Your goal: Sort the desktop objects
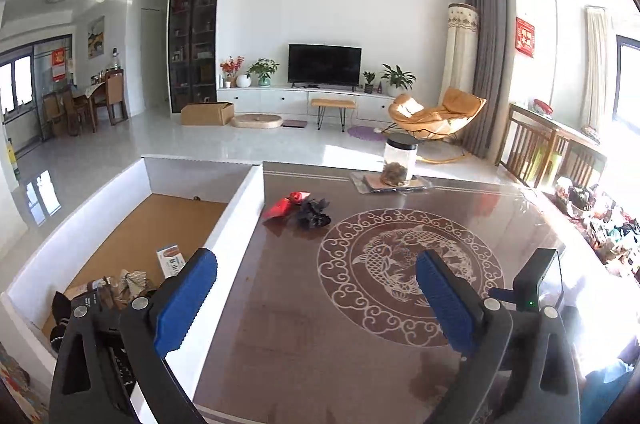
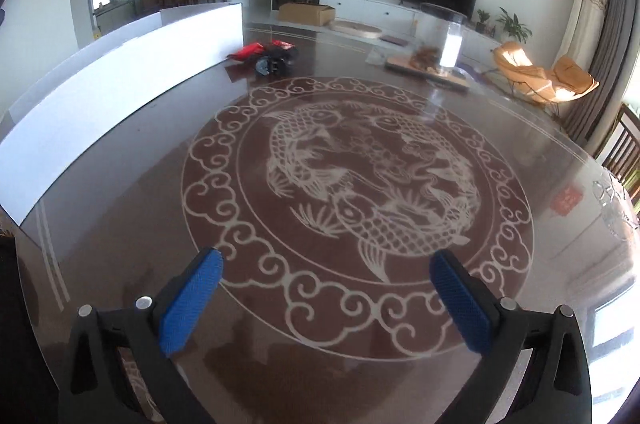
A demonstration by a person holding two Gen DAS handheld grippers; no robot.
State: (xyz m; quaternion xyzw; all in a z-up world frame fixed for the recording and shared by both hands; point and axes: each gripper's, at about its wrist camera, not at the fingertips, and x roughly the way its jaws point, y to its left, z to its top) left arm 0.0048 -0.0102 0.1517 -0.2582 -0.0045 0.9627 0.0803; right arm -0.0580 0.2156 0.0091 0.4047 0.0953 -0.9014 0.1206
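Red packet (image 1: 285,205) and black bundle (image 1: 314,214) lie on the tabletop (image 1: 280,304) just beside the white box (image 1: 240,220), handy for sorting; each hand-held gripper, left (image 1: 316,298) and right (image 2: 326,298), gapes empty.

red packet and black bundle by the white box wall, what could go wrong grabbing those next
1. The crumpled red packet and the dark black bundle lie touching, so an open claw may pinch both at once.
2. They sit close to the white box wall; a wide claw could knock it.
3. The glossy glass tabletop may let the light packet slide away. The clear jar with a black lid stands well clear.
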